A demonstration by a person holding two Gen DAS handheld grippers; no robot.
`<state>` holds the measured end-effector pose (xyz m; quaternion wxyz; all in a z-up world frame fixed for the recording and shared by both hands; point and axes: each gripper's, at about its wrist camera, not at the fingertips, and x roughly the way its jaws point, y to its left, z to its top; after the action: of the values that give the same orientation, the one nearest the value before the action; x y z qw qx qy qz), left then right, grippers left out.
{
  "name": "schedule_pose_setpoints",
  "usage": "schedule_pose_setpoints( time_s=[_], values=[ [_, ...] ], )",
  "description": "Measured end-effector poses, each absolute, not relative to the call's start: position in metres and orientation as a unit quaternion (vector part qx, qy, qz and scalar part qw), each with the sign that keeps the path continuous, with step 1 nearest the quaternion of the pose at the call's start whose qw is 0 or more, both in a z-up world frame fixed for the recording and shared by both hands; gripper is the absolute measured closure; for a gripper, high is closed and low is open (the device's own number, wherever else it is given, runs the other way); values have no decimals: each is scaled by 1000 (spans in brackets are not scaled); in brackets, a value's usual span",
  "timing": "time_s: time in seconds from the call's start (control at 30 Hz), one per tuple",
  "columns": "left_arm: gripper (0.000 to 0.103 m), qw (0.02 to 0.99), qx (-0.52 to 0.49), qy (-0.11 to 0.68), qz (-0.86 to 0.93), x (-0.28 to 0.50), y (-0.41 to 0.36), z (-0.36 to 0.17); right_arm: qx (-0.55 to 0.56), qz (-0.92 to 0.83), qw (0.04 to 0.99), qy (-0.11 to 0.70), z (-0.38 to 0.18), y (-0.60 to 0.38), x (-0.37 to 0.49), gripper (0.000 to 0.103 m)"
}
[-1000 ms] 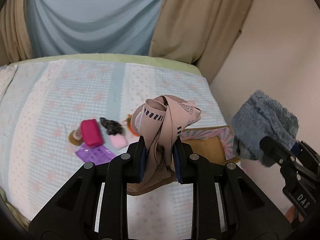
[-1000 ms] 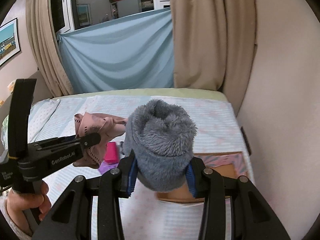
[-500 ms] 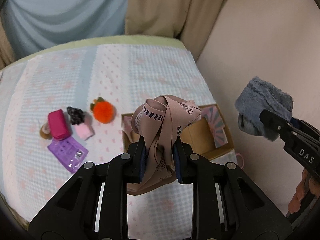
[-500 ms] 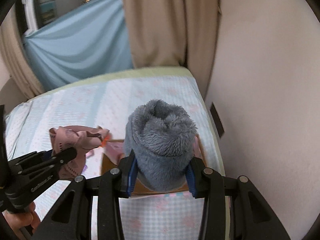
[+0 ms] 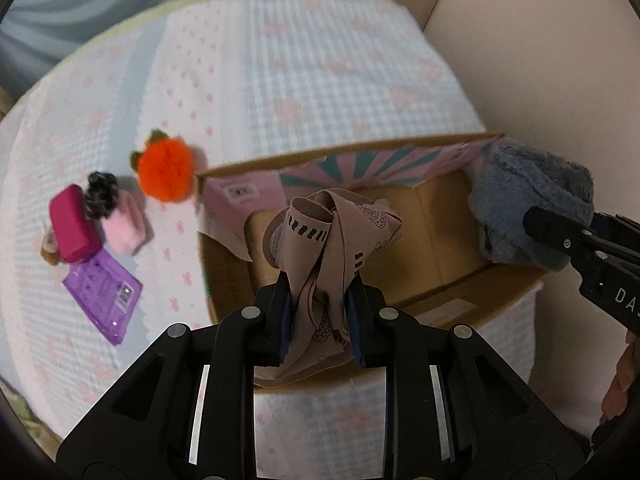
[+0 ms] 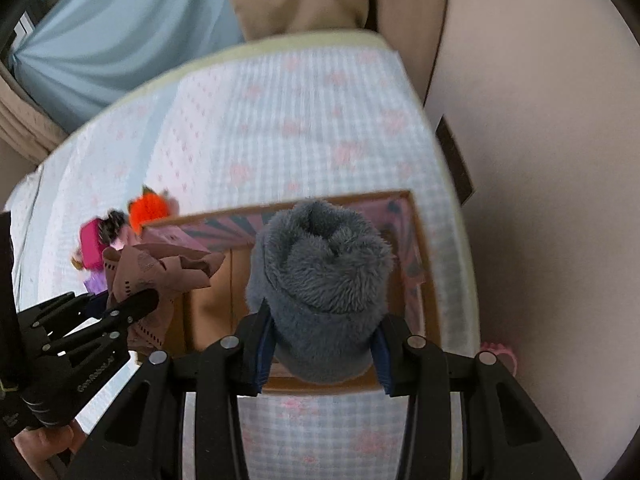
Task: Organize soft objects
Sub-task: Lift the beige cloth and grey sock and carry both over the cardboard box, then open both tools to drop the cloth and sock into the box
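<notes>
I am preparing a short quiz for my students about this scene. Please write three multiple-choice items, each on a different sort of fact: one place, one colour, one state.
1. Where is the orange pom-pom?
A. inside the cardboard box
B. on the bedspread, beside the box's left end
C. in the left gripper

2. What colour is the fluffy sock in the right gripper?
A. grey-blue
B. orange
C. purple

3. What is the state of the left gripper?
A. open and empty
B. shut on the beige patterned cloth
C. shut on the flat purple packet

Answers:
1 B: it lies on the checked bedspread, outside the cardboard box.
2 A: the fluffy fabric between the fingers is grey-blue.
3 B: the cloth is pinched between its fingers above the box.
</notes>
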<state>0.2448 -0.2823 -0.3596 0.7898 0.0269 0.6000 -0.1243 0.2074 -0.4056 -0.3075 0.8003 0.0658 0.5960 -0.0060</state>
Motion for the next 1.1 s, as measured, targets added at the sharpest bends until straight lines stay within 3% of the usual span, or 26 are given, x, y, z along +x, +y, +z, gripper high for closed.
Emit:
schedule_pose_setpoints(
  time_s=[0.23,0.3,0.33,0.37,0.4,0.77,1.1],
  values=[
    [83,755,53,640,-129,254,-297,-404,81,11,765,639,-346,-413,226,62],
    [73,750,54,644,-143,254,-301,-408,83,14,761,644,-349,-413,229,51],
    [40,749,68,643,-145,253,-305,-410,83,15,761,643,-352,-414,231,45],
    [0,746,82,646,-141,254,-308,-413,86,13,761,642,-353,-416,232,26],
    [1,742,104,649,-131,253,-311,-417,91,13,760,643,-355,-418,232,1],
    [1,747,86,644,-138,241,-297,-416,114,6,768,631,-356,-428,218,0],
    [1,771,67,617,-142,233,-288,-368,98,-13,793,602,-310,-429,206,0]
  ],
)
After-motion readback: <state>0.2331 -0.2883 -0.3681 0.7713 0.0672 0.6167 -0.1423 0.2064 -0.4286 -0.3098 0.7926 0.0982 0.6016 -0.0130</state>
